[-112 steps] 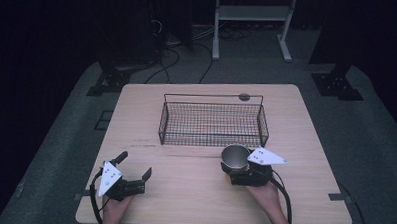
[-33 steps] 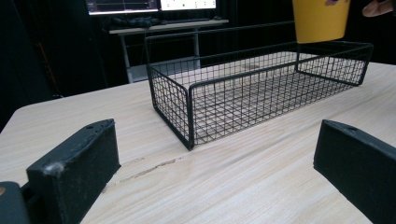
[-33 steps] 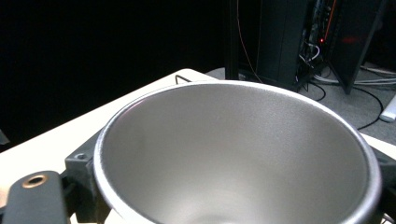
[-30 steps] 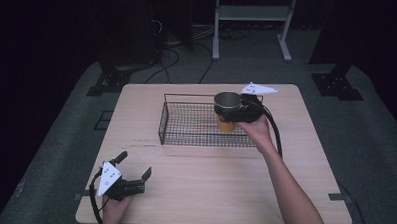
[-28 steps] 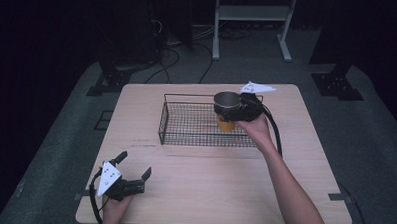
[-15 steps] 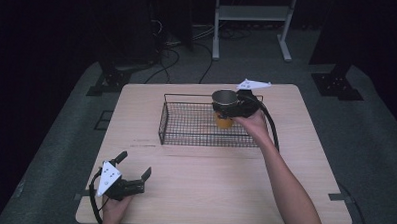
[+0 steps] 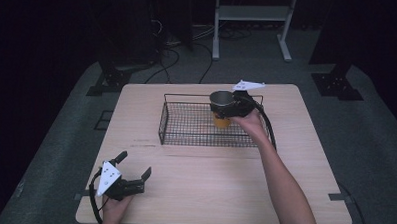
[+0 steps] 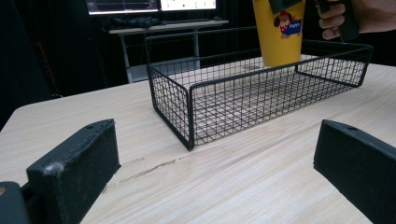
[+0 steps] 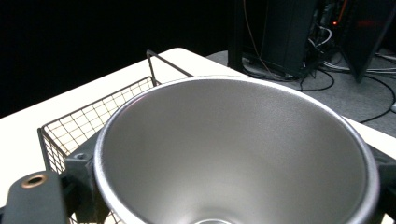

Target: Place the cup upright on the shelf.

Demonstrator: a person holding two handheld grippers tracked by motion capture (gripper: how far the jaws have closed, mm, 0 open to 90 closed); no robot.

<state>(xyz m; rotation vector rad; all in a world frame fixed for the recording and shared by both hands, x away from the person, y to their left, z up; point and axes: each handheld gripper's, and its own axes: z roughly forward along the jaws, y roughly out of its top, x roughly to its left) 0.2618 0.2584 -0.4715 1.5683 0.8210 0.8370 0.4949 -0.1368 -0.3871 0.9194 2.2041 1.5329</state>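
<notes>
A yellow cup [image 7: 221, 111] with a steel inside stands upright in the right half of the black wire basket [image 7: 186, 125], held by my right gripper [image 7: 228, 107], which is shut on its rim. In the left gripper view the cup [image 8: 279, 30] shows a cartoon dog print and hangs low over the basket [image 8: 224, 95] floor; I cannot tell if it touches. The right gripper view looks down into the cup's [image 9: 233, 154] silver bowl. My left gripper [image 7: 132, 175] rests open on the table near the front left edge, nothing between its pads [image 8: 77, 168].
The wooden table [image 7: 208, 192] has wide free room in front of the basket. A scratch mark [image 8: 147, 169] runs across the wood near the basket's near corner. A metal stand [image 7: 250, 13] and cables lie on the dark floor behind the table.
My right gripper carried the cup from the table's front right into the basket, then shifted it slightly left and lower. The left gripper has stayed put.
</notes>
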